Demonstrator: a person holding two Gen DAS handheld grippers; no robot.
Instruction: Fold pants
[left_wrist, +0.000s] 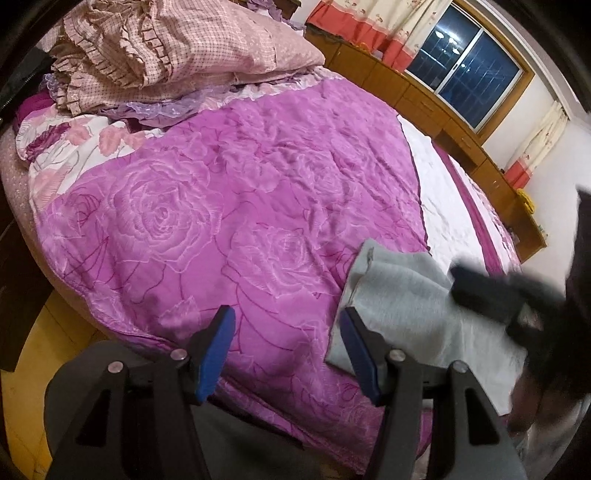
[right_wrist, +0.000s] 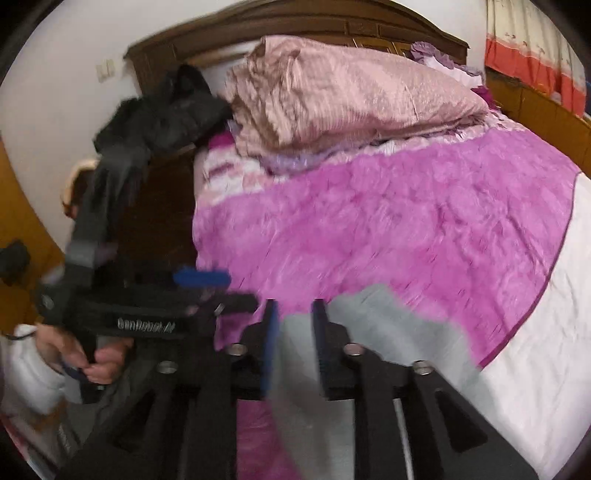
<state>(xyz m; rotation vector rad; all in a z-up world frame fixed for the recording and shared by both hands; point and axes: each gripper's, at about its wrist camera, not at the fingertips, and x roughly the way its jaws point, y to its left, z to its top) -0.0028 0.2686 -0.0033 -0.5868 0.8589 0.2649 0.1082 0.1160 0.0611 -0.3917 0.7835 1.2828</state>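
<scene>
The grey pants (left_wrist: 399, 295) lie folded into a flat block on the purple rose quilt (left_wrist: 221, 206), near the bed's front edge. My left gripper (left_wrist: 286, 317) is open above the quilt, just left of the pants, with nothing between its blue pads. In the same view my right gripper (left_wrist: 461, 282) shows as a dark blur over the right part of the pants. In the right wrist view, my right gripper (right_wrist: 295, 310) hangs over the grey pants (right_wrist: 373, 328). Its jaws stand a narrow gap apart, open, with grey cloth showing behind the gap. A person's hand (right_wrist: 99, 358) holds the left gripper (right_wrist: 218, 291).
Pink checked pillows and bedding (left_wrist: 159, 55) are piled at the head of the bed, beside a dark garment (right_wrist: 162, 110). A white sheet (left_wrist: 447, 206) covers the right side. Wooden cabinets (left_wrist: 454, 122) run under the window, and yellow floor (left_wrist: 29, 387) shows at the left.
</scene>
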